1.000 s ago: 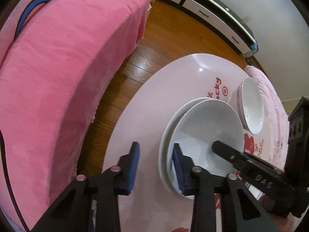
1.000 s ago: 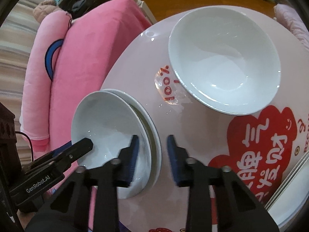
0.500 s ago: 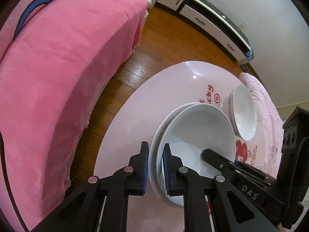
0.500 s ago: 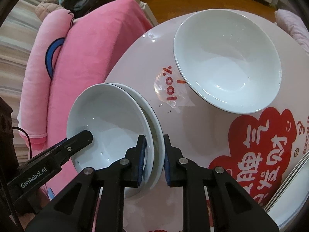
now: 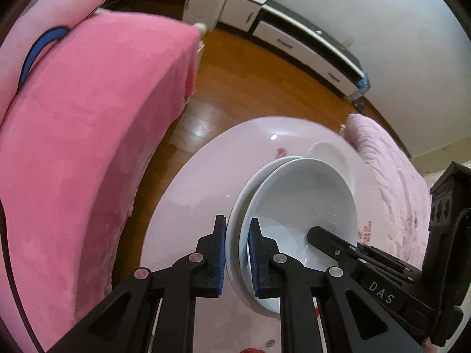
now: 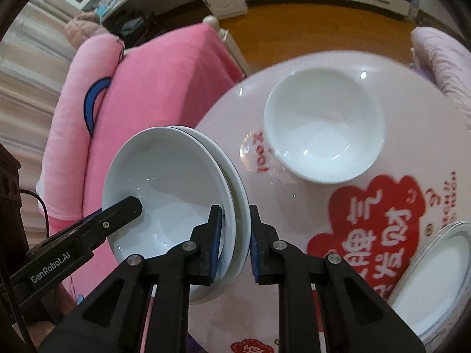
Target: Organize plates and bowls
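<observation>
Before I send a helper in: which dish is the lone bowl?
On the round pink table, past the red cloud print, sits a deep white bowl. It stands alone and ungripped, unlike the stacked pair both grippers clamp.

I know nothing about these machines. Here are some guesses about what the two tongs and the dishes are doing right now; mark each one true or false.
1. Both tongs grip the same stack of two dishes. True: the left tongs and right tongs clamp opposite rims of the stacked dishes.
2. The lone white bowl holds soup. False: it is empty.
3. The table is pink. True.
4. The sofa is green. False: it is pink.
5. More plates lie near the right tongs. True.
</observation>
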Available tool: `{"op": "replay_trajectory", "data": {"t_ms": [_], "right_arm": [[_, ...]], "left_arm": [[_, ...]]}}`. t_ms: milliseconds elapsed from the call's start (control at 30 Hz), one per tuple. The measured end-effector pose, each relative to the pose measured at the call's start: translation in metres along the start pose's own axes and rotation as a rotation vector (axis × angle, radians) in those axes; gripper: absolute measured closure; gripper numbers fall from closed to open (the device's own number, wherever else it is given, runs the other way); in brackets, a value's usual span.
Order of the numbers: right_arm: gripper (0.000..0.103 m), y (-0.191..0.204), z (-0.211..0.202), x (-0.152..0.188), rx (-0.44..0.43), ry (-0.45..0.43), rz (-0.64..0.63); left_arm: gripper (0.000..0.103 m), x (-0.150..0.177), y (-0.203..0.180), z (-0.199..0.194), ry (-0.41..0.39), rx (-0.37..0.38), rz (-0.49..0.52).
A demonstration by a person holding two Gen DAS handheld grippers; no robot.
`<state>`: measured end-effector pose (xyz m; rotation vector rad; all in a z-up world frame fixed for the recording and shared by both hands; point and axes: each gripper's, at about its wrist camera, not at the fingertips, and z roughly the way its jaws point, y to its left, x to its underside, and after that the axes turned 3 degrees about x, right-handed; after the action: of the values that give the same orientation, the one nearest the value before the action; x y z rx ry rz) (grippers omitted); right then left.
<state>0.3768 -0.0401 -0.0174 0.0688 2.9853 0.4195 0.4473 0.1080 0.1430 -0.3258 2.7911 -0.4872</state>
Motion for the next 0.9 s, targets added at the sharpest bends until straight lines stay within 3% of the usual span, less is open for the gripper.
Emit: {"op": "replay_trajectory", "data": {"t_ms": [167, 367, 600, 900], "right_arm": [[0.086, -0.020, -0.025, -0.017, 0.024, -0.055, 0.026], [0.086, -0.055, -0.034, -0.040, 0.067, -0.078, 0.063], [0.086, -0.087, -0.017, -0.058, 0.097, -0.039, 0.092], [0.086, -0.097, 0.009, -0.070, 0.122, 0.014, 0.095]], "left_arm": [[0.093, -0.014, -0.034, 0.004, -0.016, 0.025, 0.052], [0.093, -0.035, -0.070, 0.036, -0.004, 0.043, 0.090], [0.093, -0.054, -0.089, 0.085, 0.043, 0.019, 0.116], [0.092, -0.076, -0.107, 0.142, 0.080, -0.039, 0.103]]}}
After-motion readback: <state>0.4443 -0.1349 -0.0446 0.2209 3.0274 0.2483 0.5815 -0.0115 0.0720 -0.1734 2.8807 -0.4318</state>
